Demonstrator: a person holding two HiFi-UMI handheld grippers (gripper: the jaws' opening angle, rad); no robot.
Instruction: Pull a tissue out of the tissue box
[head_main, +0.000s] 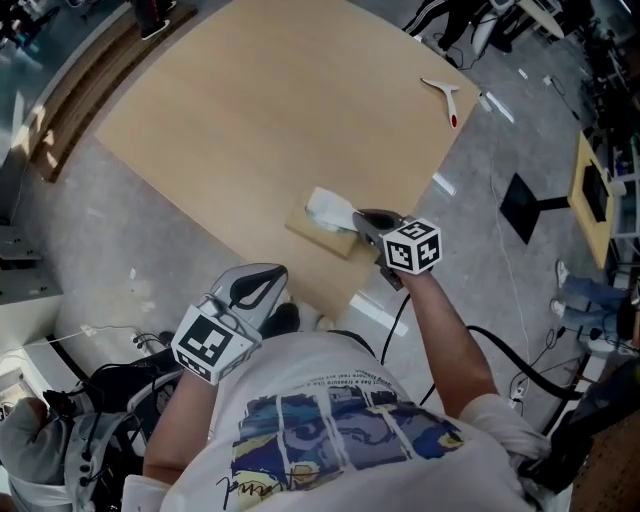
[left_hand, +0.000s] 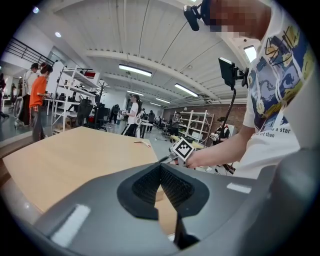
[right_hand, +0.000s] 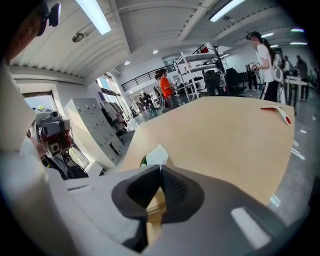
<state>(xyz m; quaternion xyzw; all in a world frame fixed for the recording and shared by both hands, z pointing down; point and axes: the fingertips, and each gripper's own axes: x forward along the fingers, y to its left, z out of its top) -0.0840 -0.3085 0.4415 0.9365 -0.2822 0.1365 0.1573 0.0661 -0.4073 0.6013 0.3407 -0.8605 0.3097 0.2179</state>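
A flat tan tissue box (head_main: 322, 234) lies at the near edge of the wooden table (head_main: 260, 110). A white tissue (head_main: 328, 208) sticks up out of it. My right gripper (head_main: 358, 217) reaches the tissue's right end from the near side and is shut on it. In the right gripper view the tissue (right_hand: 157, 156) rises just past the closed tips (right_hand: 160, 168). My left gripper (head_main: 268, 276) hangs off the table near my body, shut and holding nothing. In the left gripper view its pads (left_hand: 172, 187) meet, with the right gripper's marker cube (left_hand: 183, 148) beyond.
A white tool with a red tip (head_main: 445, 98) lies at the table's far right corner. The table edge runs just under the box. Cables and a black stand base (head_main: 522, 206) lie on the floor to the right. People stand among shelves in the background.
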